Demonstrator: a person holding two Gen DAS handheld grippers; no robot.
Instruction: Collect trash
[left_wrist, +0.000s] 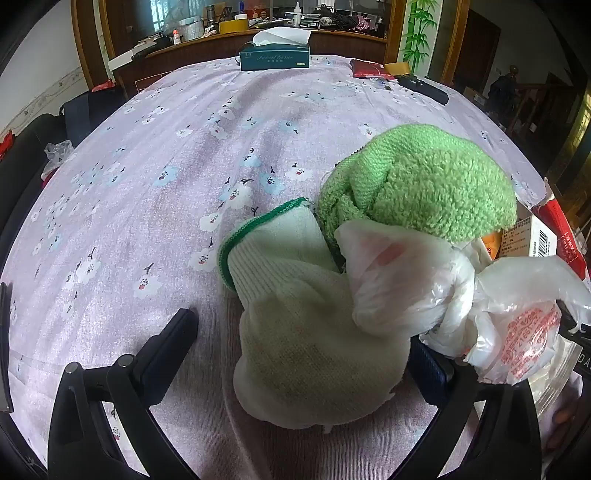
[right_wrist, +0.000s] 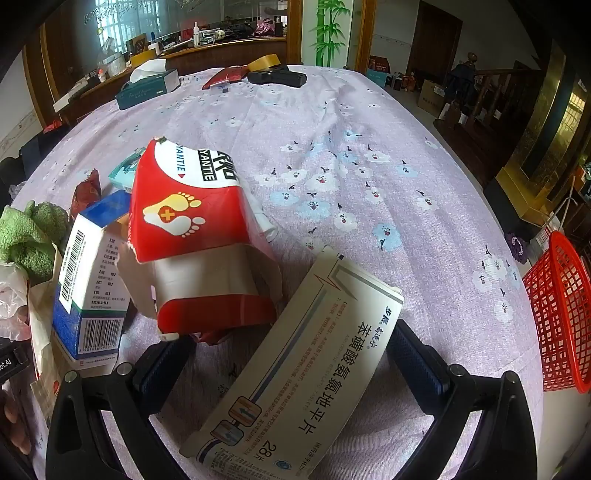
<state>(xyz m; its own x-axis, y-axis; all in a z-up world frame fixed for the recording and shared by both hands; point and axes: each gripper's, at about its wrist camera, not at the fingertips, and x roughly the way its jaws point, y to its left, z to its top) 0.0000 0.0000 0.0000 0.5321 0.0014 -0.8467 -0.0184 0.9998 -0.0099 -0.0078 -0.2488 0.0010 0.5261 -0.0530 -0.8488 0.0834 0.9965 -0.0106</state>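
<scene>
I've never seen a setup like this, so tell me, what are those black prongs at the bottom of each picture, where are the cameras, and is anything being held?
A person holds a two-finger gripper in each hand, each carrying a wide-angle camera looking along its fingers. The left gripper is open around a pale glove, beside a green cloth and a knotted plastic bag. The right gripper is open around a white medicine box, near a torn red box and a blue box. Everything lies on a flowered tablecloth. A red basket stands at the table's edge. Nothing is gripped.

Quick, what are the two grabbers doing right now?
Left gripper: open, holding nothing; white glove lies between its fingers.
Right gripper: open, holding nothing; flat medicine box between its fingers.
</scene>
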